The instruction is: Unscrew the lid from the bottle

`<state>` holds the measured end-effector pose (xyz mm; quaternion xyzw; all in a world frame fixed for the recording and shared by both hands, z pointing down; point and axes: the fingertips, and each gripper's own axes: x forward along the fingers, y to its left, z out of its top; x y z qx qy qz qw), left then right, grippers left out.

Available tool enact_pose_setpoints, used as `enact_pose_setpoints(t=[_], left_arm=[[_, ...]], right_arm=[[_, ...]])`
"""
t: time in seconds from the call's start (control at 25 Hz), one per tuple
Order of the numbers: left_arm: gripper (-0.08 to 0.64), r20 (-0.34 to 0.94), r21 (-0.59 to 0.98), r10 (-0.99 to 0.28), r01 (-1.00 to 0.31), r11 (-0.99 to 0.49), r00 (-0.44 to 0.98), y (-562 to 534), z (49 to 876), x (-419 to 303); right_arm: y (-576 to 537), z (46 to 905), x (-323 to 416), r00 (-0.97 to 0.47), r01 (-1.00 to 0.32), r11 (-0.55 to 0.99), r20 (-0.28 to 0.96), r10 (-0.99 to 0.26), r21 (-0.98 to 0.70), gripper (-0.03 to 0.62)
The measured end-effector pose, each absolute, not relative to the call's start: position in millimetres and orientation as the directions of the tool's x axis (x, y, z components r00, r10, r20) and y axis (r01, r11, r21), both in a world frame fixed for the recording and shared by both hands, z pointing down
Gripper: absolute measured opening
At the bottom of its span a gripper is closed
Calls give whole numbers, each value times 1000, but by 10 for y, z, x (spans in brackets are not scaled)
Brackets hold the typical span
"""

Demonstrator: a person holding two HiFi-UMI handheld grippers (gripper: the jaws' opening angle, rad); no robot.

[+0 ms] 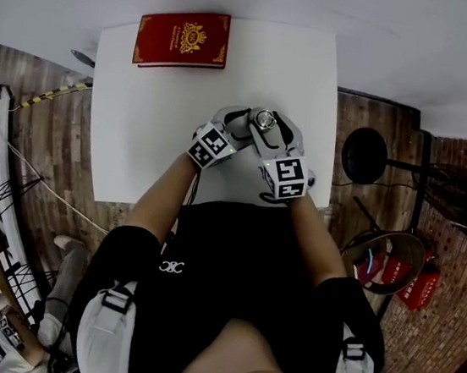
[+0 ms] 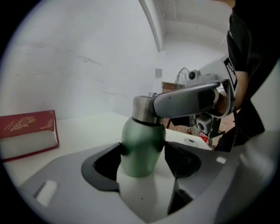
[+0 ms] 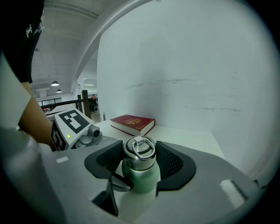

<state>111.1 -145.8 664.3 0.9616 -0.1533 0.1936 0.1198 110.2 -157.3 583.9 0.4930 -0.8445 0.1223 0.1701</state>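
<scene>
No legible text or labels

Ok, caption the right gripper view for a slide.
Right hand-held gripper clamps the steel lid of a green bottle; red book behind.

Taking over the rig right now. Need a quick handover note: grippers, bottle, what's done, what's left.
Left hand-held gripper: shut on the body of the bottle, which stands upright on the table.
Right hand-held gripper: shut on the lid, pads on its two sides.
Done: both grips are set. The lid sits on the neck; how far it has turned cannot be told.
Left: twist the lid off while the body is held, then lift it clear.
The red book lies at the table's far edge, likely out of the way.
</scene>
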Motion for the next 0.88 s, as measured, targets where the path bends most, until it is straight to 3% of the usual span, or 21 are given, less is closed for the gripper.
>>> enact_pose_setpoints(t=[0.2, 0.36, 0.56, 0.64, 0.76, 0.88], left_arm=[[362, 411, 160, -243, -332, -930, 879, -1452, 6632, 1121], [360, 414, 152, -238, -325, -933, 879, -1451, 6631, 1118], [360, 414, 157, -242, -331, -930, 877, -1455, 6641, 1113], [360, 415, 159, -243, -333, -930, 877, -1464, 6653, 1108], [360, 416, 162, -240, -331, -930, 877, -1459, 6672, 1114], [360, 417, 165, -241, -334, -928, 876, -1461, 6679, 1107]], right_arm=[[-1559, 5831, 1089, -585, -767, 641, 439, -682, -25, 237], [-1522, 5863, 1059, -717, -553, 833, 508, -478, 4, 236], [-1488, 5916, 1053, -726, -315, 946, 624, -289, 72, 236], [-1510, 5912, 1058, -720, -320, 945, 634, -284, 60, 238], [-1498, 5783, 1127, -741, -430, 903, 580, -338, -24, 272], [-1479, 5556, 1210, -746, -607, 785, 429, -509, -123, 274]])
